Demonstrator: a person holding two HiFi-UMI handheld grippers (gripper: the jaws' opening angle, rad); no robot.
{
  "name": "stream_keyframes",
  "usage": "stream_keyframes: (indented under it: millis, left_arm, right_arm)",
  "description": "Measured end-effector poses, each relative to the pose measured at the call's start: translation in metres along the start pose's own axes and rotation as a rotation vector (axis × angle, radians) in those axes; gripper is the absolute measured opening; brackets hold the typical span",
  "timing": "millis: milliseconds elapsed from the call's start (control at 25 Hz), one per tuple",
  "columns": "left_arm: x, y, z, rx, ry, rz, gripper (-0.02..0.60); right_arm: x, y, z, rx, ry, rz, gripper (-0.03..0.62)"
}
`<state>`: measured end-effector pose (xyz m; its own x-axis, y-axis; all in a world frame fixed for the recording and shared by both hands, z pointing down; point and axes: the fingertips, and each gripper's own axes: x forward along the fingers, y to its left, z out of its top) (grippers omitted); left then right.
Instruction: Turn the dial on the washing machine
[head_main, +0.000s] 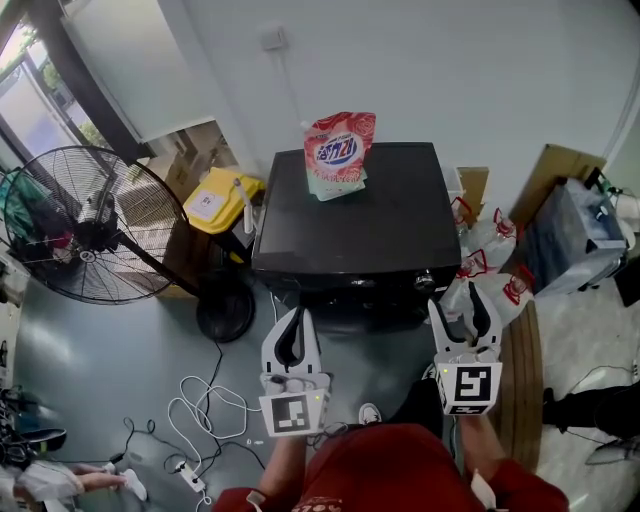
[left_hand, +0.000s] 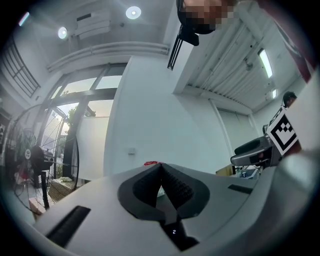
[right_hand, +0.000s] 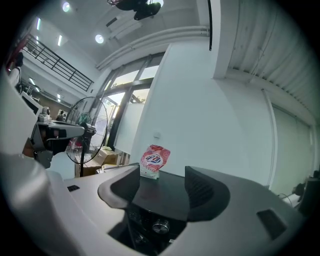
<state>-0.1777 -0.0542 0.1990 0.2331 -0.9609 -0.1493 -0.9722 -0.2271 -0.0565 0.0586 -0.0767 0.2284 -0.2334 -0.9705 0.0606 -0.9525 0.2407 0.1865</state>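
1. We stand in front of the washing machine, a black box against the wall, and look down on its flat top. Both tools hang short of its front and touch nothing.
2. Our right hand-held gripper has its jaws spread wide with nothing gripped. Its own view frames the machine's front panel between them. The dial, a round silver knob that seems to sit toward the panel's right end, lies low in that gap. We judge the tool is held this way to line up for closing around the knob.
3. Our left hand-held gripper has its jaws pressed together and empty, in front of the machine's left half. It seems parked there because the turn needs only one tool.
4. A red and white detergent pouch stands upright on the machine's top near the back edge. It is well clear of the panel, so it should not hinder us.
5. A standing fan is left of the machine, and bags lie right of it.
6. The task looks barely begun: the dial is not yet touched.
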Motion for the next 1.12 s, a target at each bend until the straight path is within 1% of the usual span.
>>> stream_keyframes:
  millis: [200,240,440,520,720,800,920,1040,1120]
  left_arm:
    - [0.001,0.002,0.000,-0.001,0.001,0.008,0.009]
    - [0.002,0.003,-0.001,-0.003,0.002,0.012,0.009]
    - [0.001,-0.002,0.000,-0.008,0.001,0.005,0.009]
    - [0.001,-0.004,-0.002,-0.008,0.002,-0.001,0.009]
    - [0.000,-0.005,-0.002,-0.003,0.007,-0.005,0.009]
    - [0.000,-0.005,-0.003,-0.010,0.008,-0.005,0.009]
    - [-0.001,-0.004,-0.002,0.008,-0.003,0.000,0.009]
    - [-0.003,-0.007,-0.002,-0.018,0.006,-0.002,0.009]
    - [-0.004,-0.007,-0.002,-0.015,0.011,-0.003,0.009]
  right_arm:
    - [0.001,-0.001,-0.007,0.018,0.020,0.002,0.244]
    - [0.001,-0.001,-0.007,0.021,0.016,0.000,0.225]
    - [-0.003,-0.004,-0.005,0.037,-0.006,-0.022,0.051]
    - [-0.005,-0.005,-0.009,0.059,-0.008,-0.020,0.013]
    - [-0.006,-0.005,-0.013,0.100,0.009,0.000,0.008]
    - [-0.004,-0.003,-0.015,0.091,0.028,0.015,0.008]
    - [-0.002,0.001,-0.019,0.083,0.046,0.033,0.008]
    - [-0.004,0.002,-0.017,0.077,0.051,0.032,0.008]
    - [-0.004,0.002,-0.015,0.073,0.054,0.035,0.008]
